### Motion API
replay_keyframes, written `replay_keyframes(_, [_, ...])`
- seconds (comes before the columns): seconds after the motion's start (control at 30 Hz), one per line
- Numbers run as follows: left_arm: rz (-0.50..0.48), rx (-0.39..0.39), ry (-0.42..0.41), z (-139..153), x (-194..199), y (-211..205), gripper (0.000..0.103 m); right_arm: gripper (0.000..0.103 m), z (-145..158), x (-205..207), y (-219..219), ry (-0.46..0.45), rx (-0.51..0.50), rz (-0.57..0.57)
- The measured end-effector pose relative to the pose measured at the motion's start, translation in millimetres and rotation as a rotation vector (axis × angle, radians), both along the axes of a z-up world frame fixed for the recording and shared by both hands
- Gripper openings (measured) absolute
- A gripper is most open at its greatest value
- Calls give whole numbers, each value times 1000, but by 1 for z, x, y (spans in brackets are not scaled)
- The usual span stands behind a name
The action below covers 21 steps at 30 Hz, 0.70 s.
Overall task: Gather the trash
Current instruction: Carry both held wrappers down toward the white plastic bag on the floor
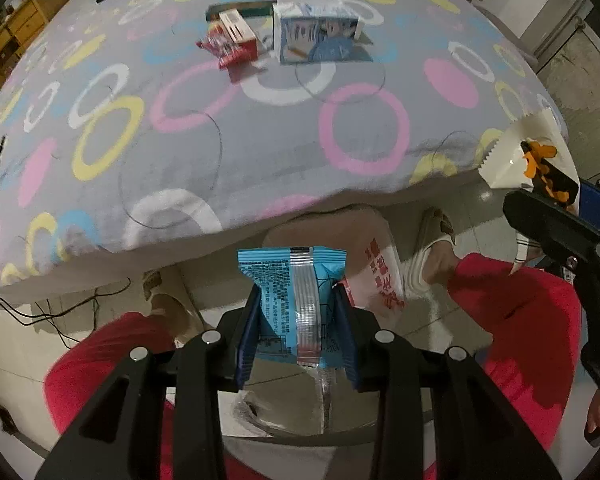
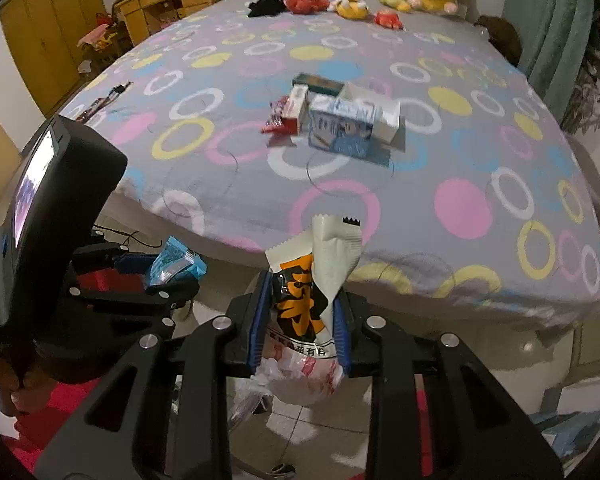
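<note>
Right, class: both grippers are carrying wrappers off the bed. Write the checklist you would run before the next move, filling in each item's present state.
1. Left gripper shut on the blue wrapper: ok, pinched between both fingers.
2. Right gripper shut on the white and orange wrapper: ok.
3. Plastic bag below the left gripper: ok, on the floor past the bed edge.
4. Bag mouth open enough to drop into: cannot tell.
5. Grippers apart from each other: ok, a gap shows in both views.
6. Bed cleared of trash: not ok, the boxes and a red wrapper remain.
</note>
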<state>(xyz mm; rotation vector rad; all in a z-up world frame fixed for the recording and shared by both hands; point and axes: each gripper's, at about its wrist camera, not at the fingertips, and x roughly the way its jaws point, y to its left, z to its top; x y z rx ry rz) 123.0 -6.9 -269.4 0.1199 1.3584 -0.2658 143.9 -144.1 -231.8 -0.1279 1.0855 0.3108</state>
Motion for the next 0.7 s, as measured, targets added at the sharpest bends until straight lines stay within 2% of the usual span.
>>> replay_keyframes(0.4, [-21, -19, 79, -61, -2, -23, 35, 28, -69, 4, -21, 113, 41, -87])
replay_keyframes(0.7, [-105, 25, 104, -103, -9, -42, 35, 28, -127, 3, -32, 226, 85, -169])
